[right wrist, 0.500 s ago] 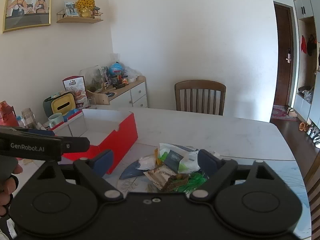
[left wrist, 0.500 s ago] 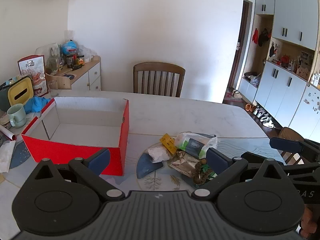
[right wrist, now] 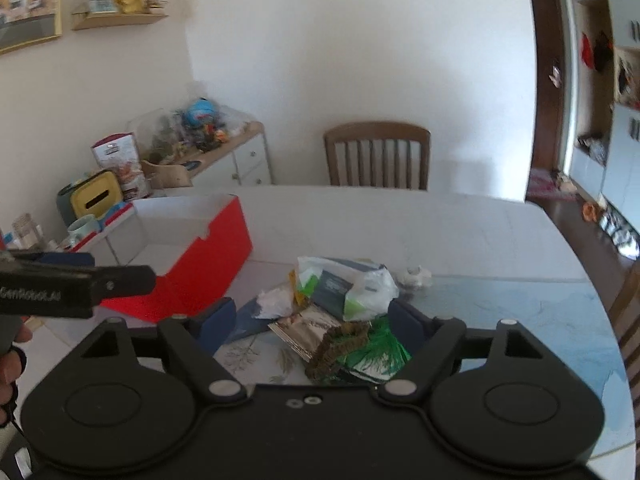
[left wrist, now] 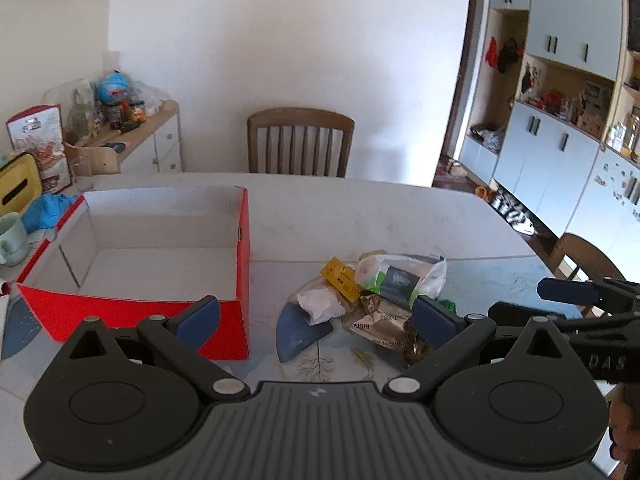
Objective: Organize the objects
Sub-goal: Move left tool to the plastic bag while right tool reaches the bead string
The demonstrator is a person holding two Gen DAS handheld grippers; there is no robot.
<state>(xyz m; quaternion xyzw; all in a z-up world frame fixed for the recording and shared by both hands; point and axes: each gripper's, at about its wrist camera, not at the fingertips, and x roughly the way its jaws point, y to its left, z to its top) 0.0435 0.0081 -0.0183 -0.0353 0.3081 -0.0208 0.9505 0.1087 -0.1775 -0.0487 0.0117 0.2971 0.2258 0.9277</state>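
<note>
An open red box (left wrist: 132, 312) with a white inside stands empty on the left of the table. To its right is a loose pile: a yellow packet (left wrist: 340, 278), a plastic bag (left wrist: 400, 276) around a dark carton, a crumpled white tissue (left wrist: 320, 304) and a brown packet (left wrist: 380, 322). My left gripper (left wrist: 316, 316) is open just short of the pile, holding nothing. My right gripper (right wrist: 312, 320) is also open, with the brown packet (right wrist: 304, 328), a braided brown piece (right wrist: 336, 344) and a green wrapper (right wrist: 380, 352) lying on the table between its fingers, untouched.
The pile rests on a round patterned mat (left wrist: 320, 364) on the white table (left wrist: 360, 216). A mug (left wrist: 12, 236), a blue cloth (left wrist: 48, 208) and a yellow tissue holder (left wrist: 18, 192) crowd the left edge. A wooden chair (left wrist: 300, 140) stands behind the table.
The right wrist view has dipped slightly toward the pile, and the left view is nearly the same. Nothing on the table has moved and both grippers hold nothing.
</note>
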